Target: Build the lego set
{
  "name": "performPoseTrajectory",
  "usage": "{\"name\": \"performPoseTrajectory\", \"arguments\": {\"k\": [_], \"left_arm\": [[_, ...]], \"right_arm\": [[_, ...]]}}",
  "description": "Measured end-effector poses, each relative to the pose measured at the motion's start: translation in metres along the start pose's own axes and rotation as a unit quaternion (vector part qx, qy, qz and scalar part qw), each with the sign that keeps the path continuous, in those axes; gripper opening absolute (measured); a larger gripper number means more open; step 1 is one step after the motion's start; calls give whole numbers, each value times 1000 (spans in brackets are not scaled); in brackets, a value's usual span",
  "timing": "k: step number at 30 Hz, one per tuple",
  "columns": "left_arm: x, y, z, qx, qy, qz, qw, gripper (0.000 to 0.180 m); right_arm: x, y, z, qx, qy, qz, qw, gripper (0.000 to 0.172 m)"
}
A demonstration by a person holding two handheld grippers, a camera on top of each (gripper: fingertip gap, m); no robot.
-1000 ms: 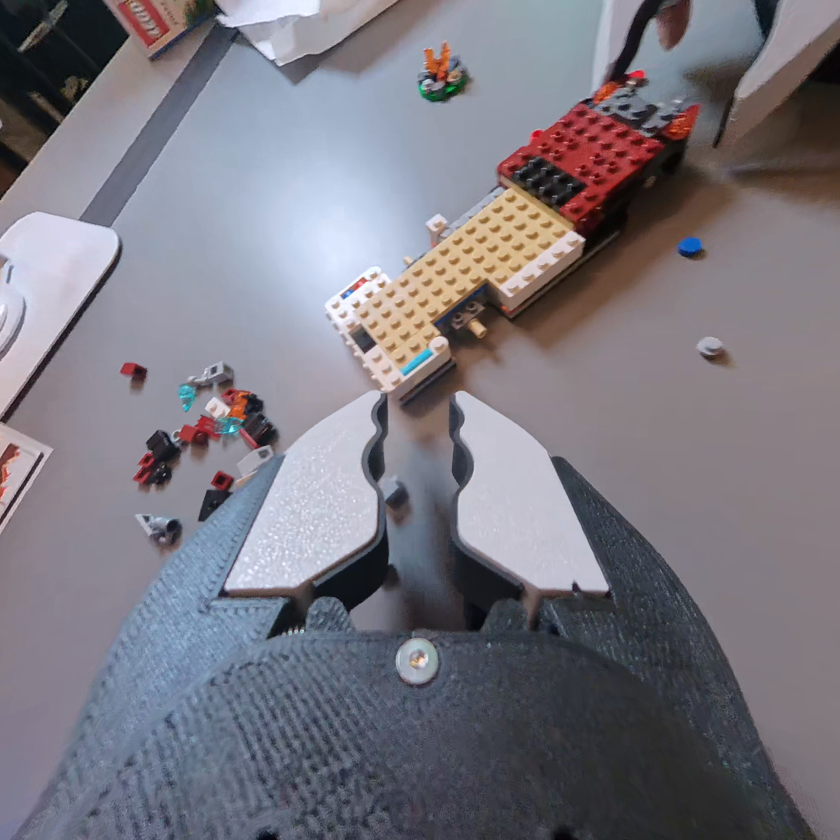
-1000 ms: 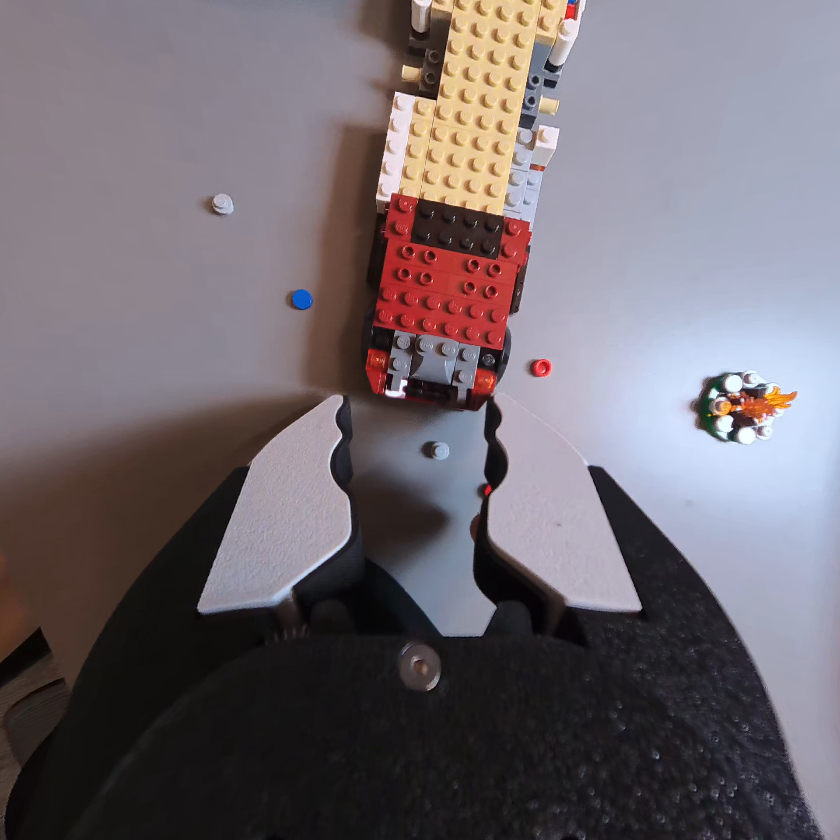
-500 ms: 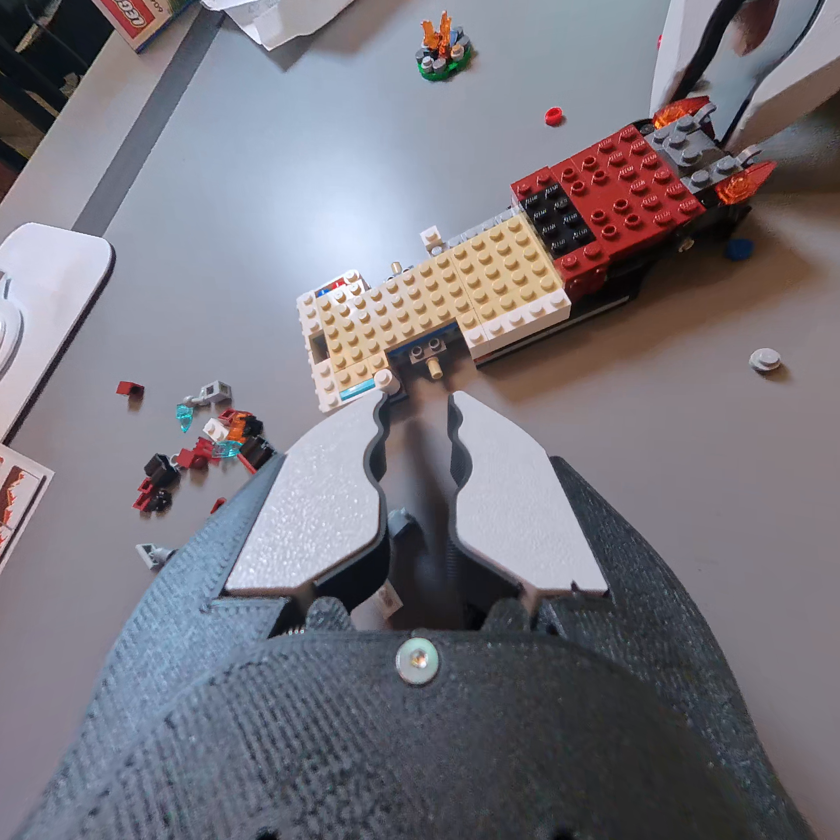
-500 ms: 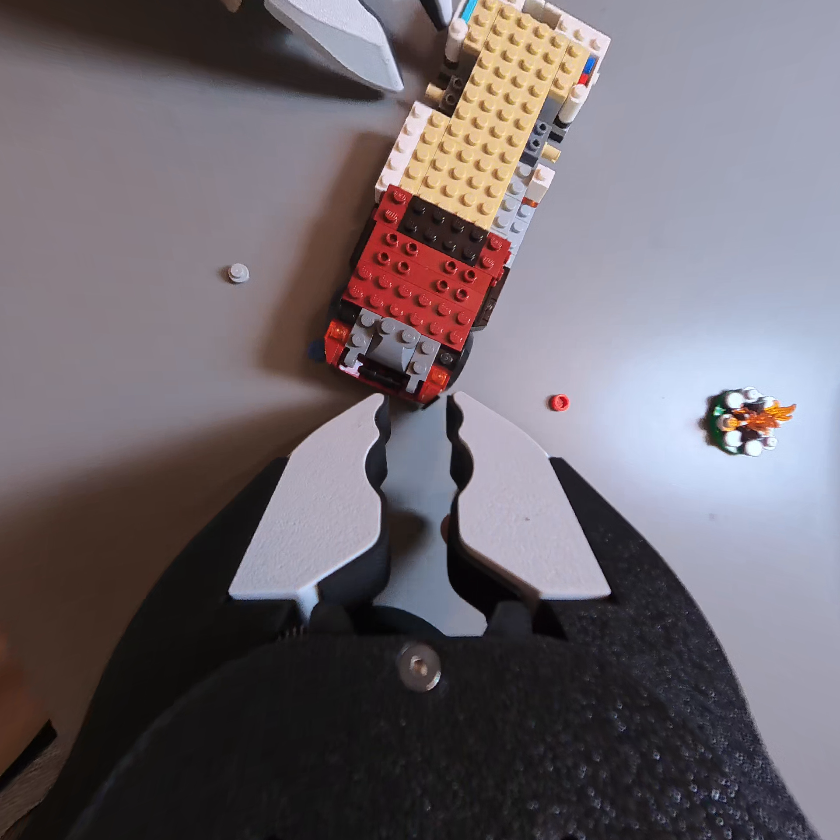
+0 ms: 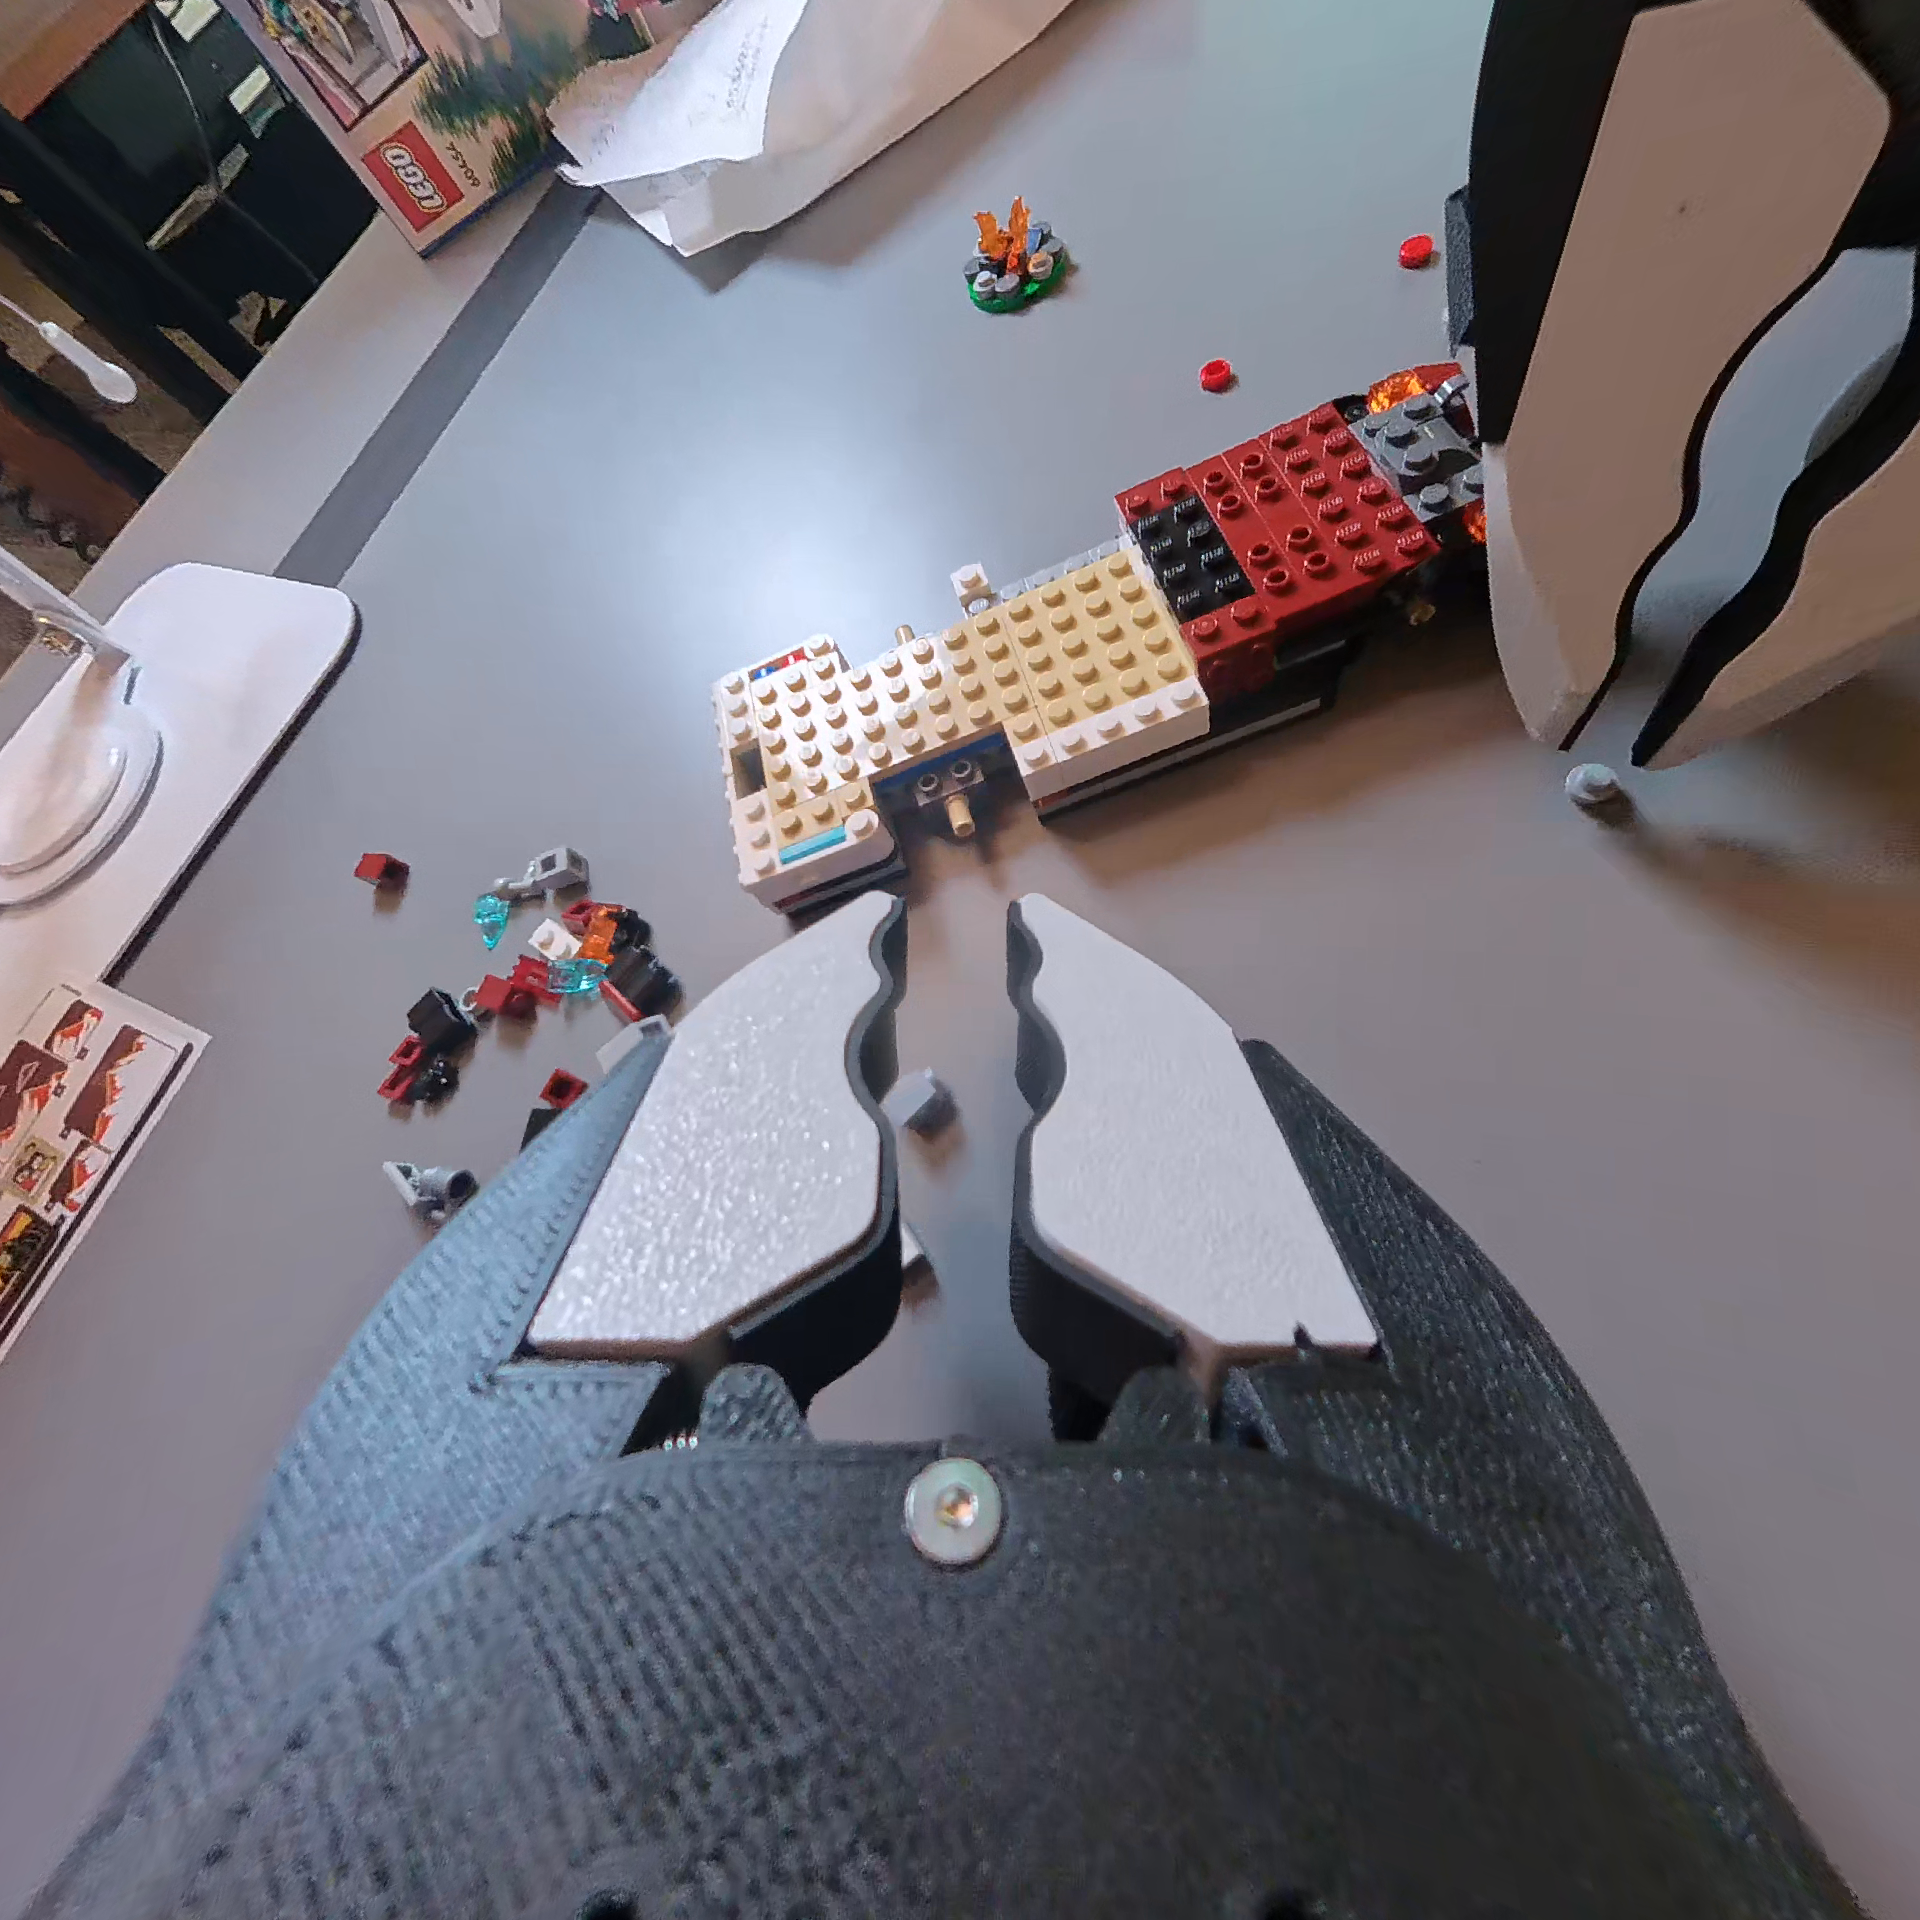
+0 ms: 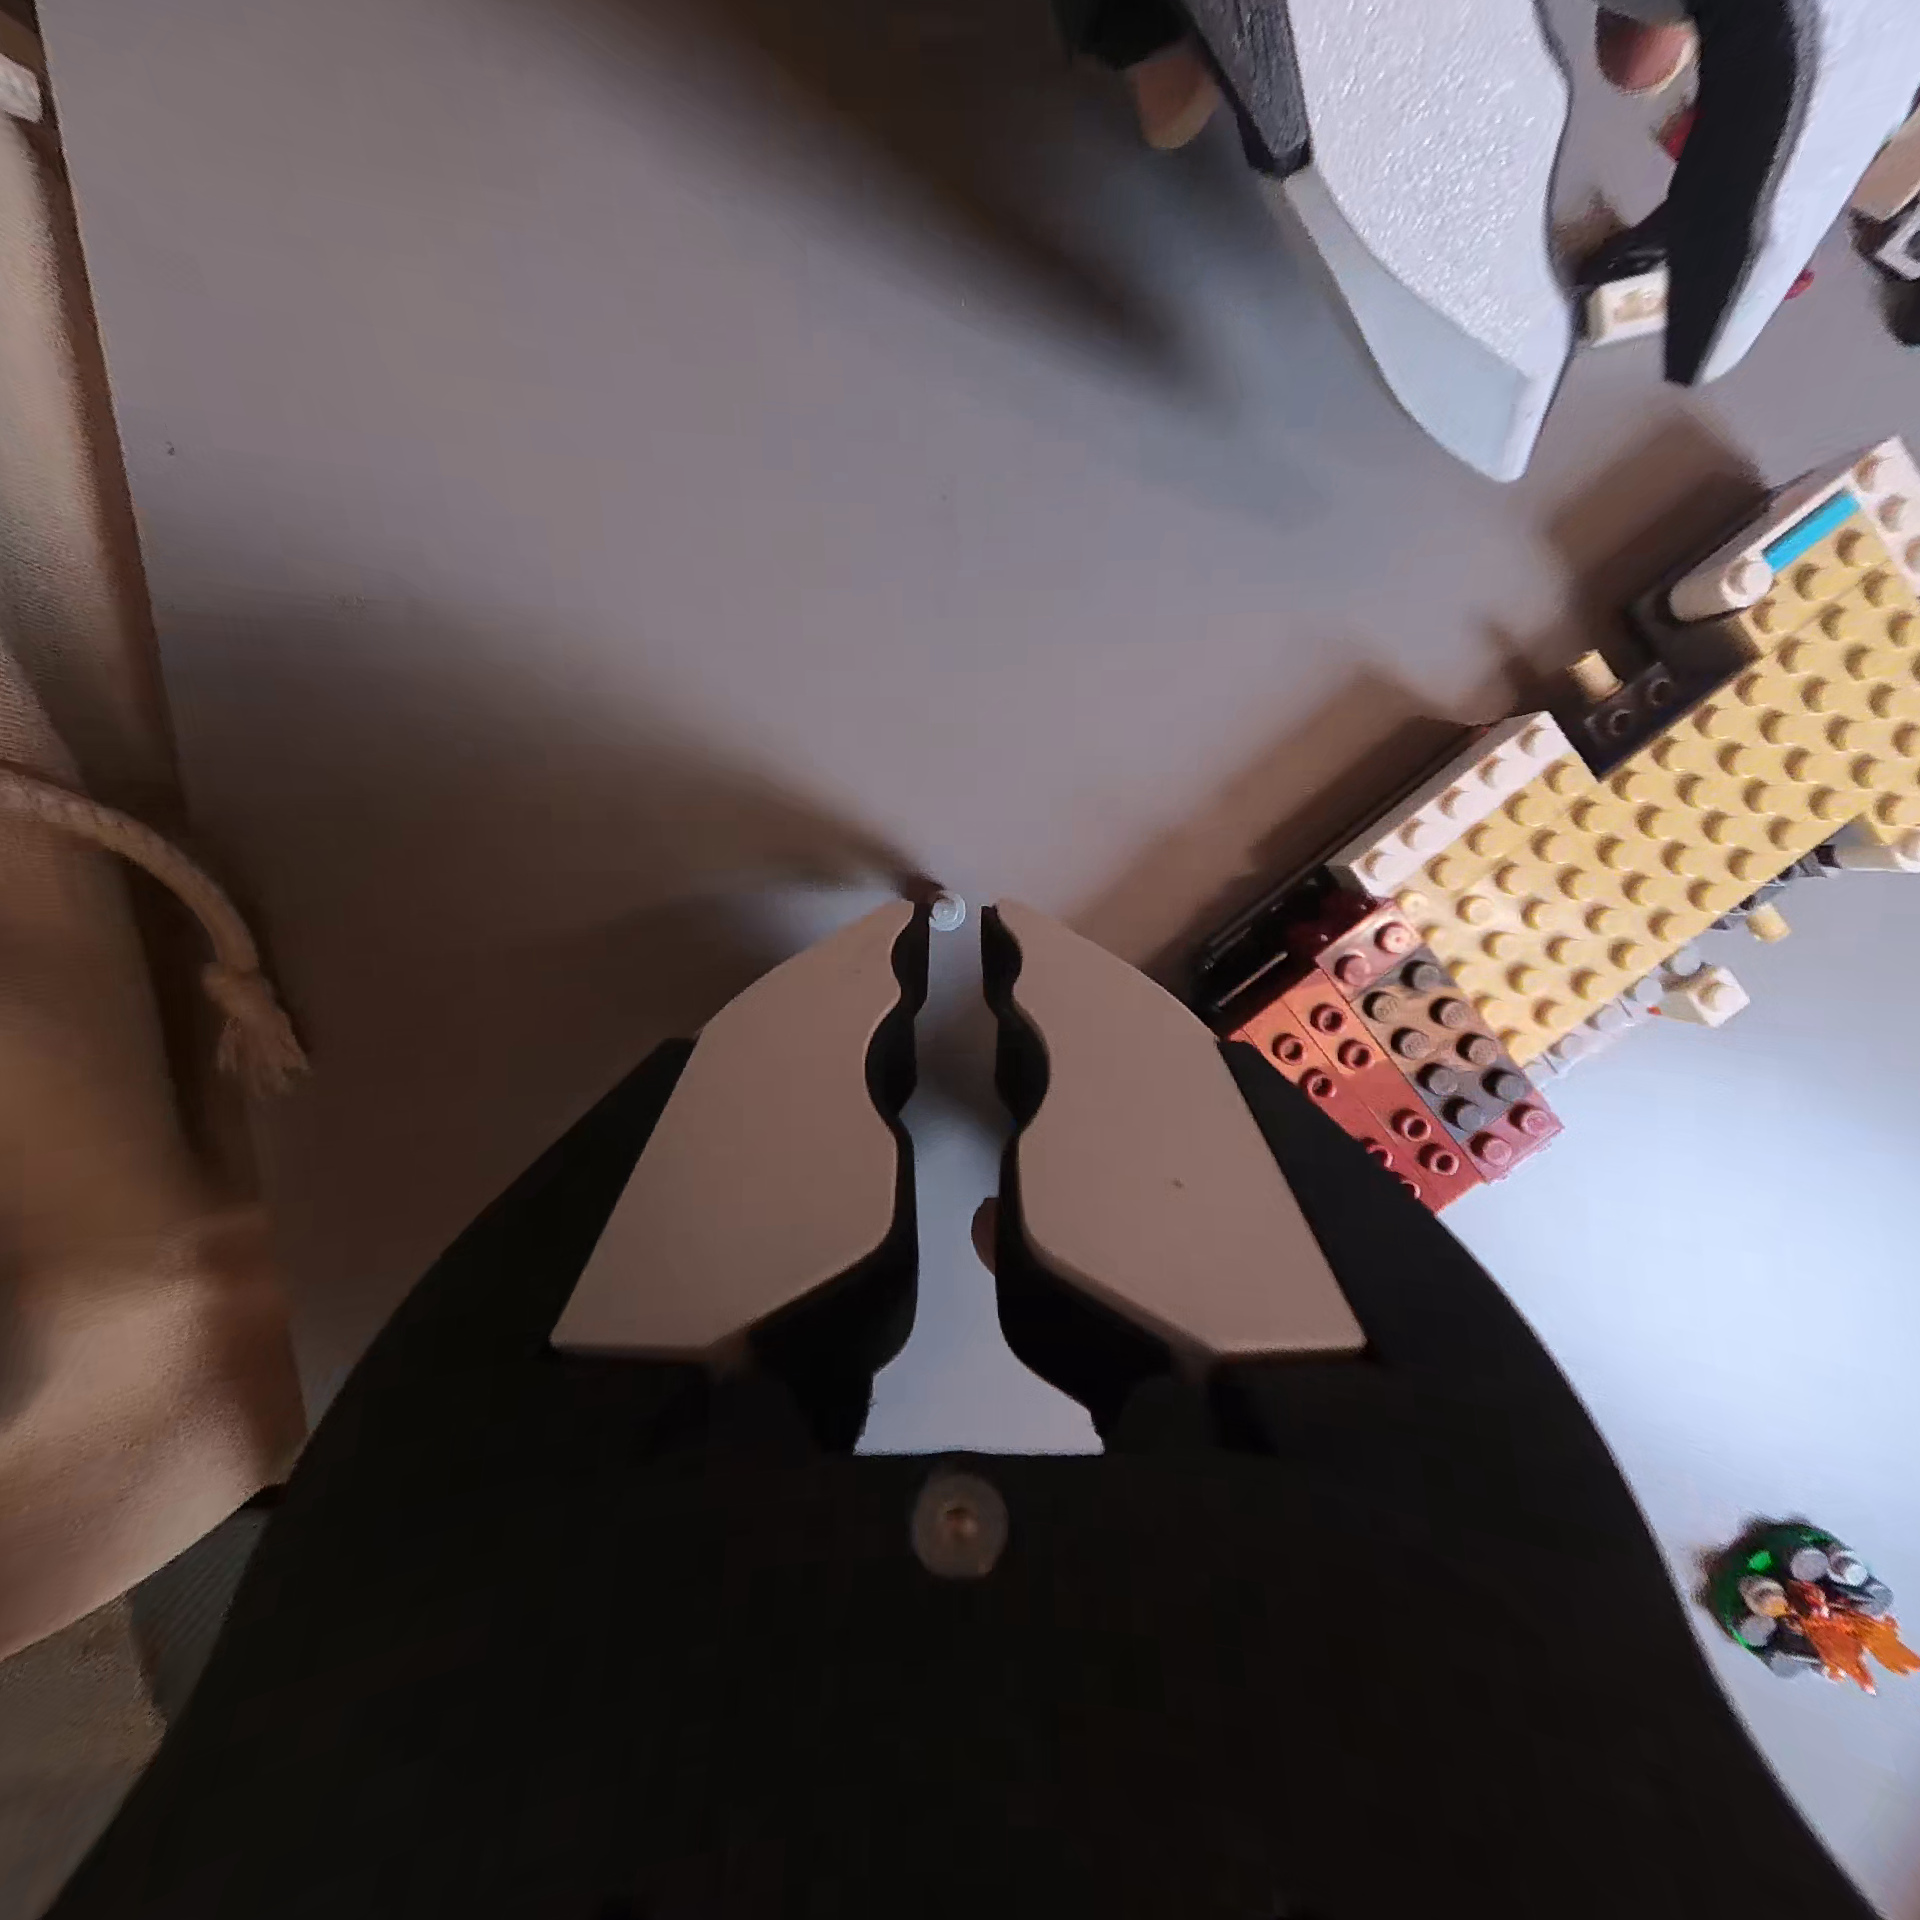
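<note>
Right gripper (image 6: 951,914) swung from brick model (image 6: 1621,862), round grey stud (image 6: 945,912) at fingertips

Brick model (image 6: 1662,831) runs past the right edge.

- Cardboard box (image 5: 416,135), far-left table (image 5: 727,436) edge: red logo patch with white lettering, legible.
- Crumpled white paper (image 5: 727,114) beside the box: faint print, unreadable.
- Sticker sheet (image 5: 73,1132): pictures only, nothing legible.
</note>
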State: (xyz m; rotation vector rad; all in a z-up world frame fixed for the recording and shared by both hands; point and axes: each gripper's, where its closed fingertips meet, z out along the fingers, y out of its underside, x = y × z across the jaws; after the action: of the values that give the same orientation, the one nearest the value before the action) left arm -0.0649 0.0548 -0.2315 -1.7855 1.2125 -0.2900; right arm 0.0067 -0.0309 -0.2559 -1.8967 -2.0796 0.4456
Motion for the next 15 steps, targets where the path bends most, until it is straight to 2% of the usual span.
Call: {"name": "performPoseTrajectory", "arguments": {"k": [9, 15], "left_arm": [[-3, -3, -7, 12, 0, 8, 1000, 17], [4, -7, -8, 17, 8, 19, 1000, 16]], "right_arm": [[-3, 3, 6, -49, 2, 14, 999, 17], [-5, 5, 8, -52, 2, 18, 998, 8]]}}
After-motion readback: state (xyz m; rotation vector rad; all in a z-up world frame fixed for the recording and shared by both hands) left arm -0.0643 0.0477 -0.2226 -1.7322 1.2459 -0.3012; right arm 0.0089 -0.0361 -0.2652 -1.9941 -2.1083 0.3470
